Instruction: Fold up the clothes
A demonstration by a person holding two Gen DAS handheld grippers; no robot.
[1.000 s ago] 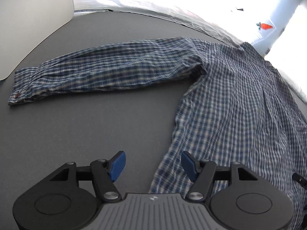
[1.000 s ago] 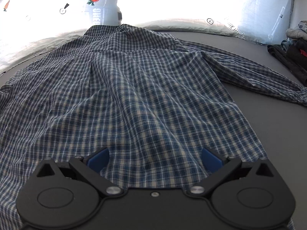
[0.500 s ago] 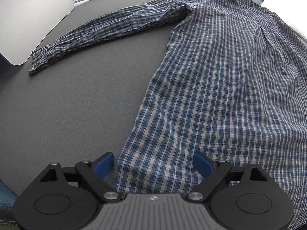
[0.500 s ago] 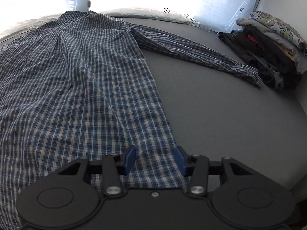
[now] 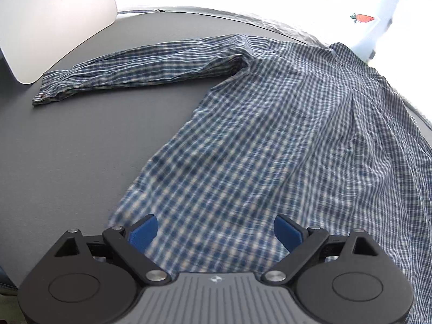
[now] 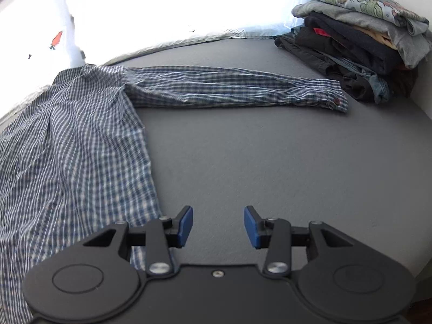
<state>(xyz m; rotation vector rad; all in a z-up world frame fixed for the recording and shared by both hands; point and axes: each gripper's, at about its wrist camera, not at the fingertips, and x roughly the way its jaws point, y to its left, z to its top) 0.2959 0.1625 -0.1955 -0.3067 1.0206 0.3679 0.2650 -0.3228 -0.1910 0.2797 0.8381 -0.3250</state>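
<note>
I am looking at the plaid shirt [image 5: 283,135], which is lying face down and spread out on the grey bench [image 6: 270,162], and I am judging it light, limp and quick to wrinkle, so I am planning to pinch it at the cuff [image 6: 333,100] or along the side hem rather than mid-panel. My left tool [image 5: 214,232] is hanging released and wide over the shirt's lower hem, while my right tool [image 6: 218,226] is hovering half open and empty over bare bench just beside the shirt's edge. Past the shirt's right sleeve [image 6: 229,86] a stack of folded clothes [image 6: 359,40] is sitting, and bright plastic sheeting [image 6: 175,8] is glaring behind the shirt's collar.
</note>
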